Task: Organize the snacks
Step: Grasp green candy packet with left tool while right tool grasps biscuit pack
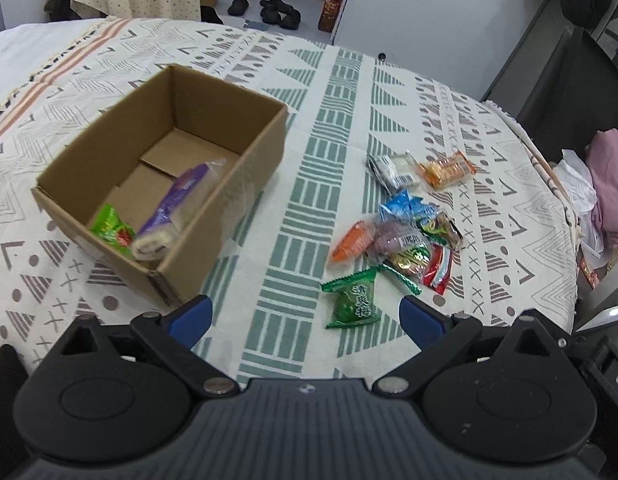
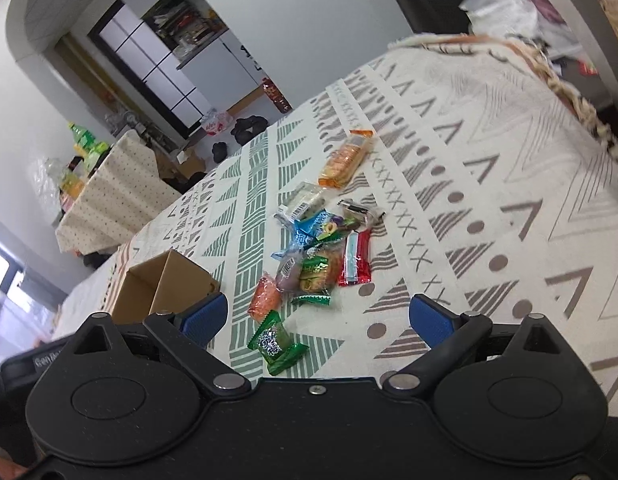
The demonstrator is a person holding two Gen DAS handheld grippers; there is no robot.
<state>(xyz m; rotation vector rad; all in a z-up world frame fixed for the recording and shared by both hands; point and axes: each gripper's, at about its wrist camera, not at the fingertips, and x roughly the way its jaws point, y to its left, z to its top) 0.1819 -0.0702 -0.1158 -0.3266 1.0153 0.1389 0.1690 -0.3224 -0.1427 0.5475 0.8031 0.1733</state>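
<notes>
An open cardboard box (image 1: 245, 156) sits on the patterned cloth at the left; inside lie a purple-wrapped roll (image 1: 173, 212) and a green packet (image 1: 113, 232). Right of it is a loose pile of snacks (image 1: 405, 236): an orange packet (image 1: 351, 242), a blue one (image 1: 405, 206), a red stick (image 1: 441, 268), orange crackers (image 1: 447, 170). A green plum candy (image 1: 355, 300) lies nearest, between my left gripper's (image 1: 305, 316) open blue fingers. My right gripper (image 2: 317, 318) is open above the cloth, with the green candy (image 2: 275, 342) just ahead of it. The box (image 2: 165, 286) shows beyond its left finger.
The table (image 1: 329, 128) drops off at the right, where clothes (image 1: 609, 184) and a dark chair (image 1: 569, 92) stand. Shoes (image 1: 279, 12) and a second covered table (image 2: 109, 188) with bottles (image 2: 85, 144) lie beyond the far edge.
</notes>
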